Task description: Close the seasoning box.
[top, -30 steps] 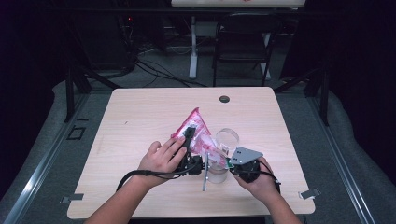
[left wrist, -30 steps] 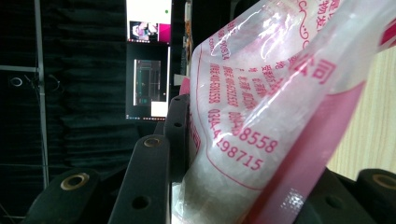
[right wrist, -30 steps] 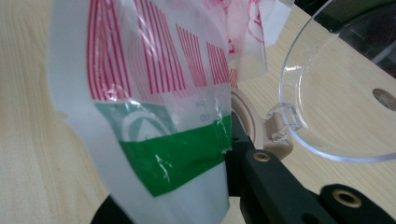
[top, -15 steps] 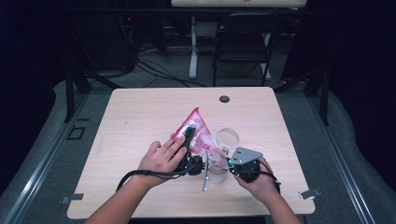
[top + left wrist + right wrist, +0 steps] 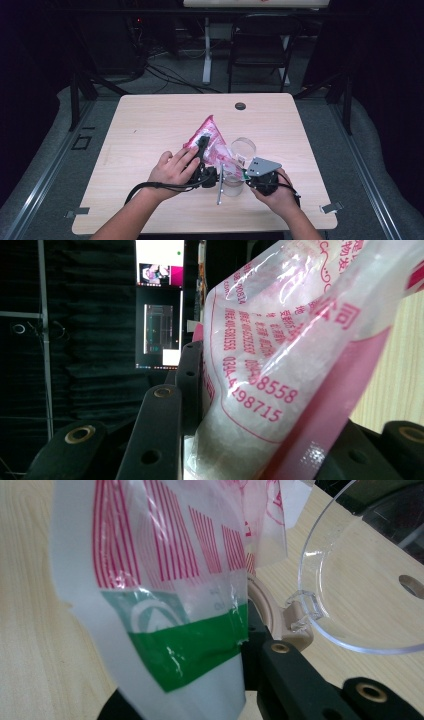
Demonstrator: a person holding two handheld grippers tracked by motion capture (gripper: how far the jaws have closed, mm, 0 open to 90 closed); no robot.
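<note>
A pink and white plastic bag point(image 5: 212, 134) of white grains stands tilted over a clear jar point(image 5: 233, 184) near the table's front edge. My left gripper point(image 5: 203, 141) is shut on the bag's side, jaws pointing away from the person. In the left gripper view the bag point(image 5: 280, 365) is squeezed between the jaws of the left gripper point(image 5: 225, 405). My right gripper point(image 5: 241, 167) is shut on the bag's lower corner above the jar. In the right gripper view that green and white corner point(image 5: 165, 605) sits in the right gripper point(image 5: 220, 675), with the jar's clear hinged lid point(image 5: 360, 580) open beside it.
A thin grey rod point(image 5: 219, 190) leans at the jar's left side. The wooden table point(image 5: 150, 125) has a dark cable hole point(image 5: 240, 106) near its far edge. A black chair point(image 5: 260, 45) and cables stand on the floor beyond the table.
</note>
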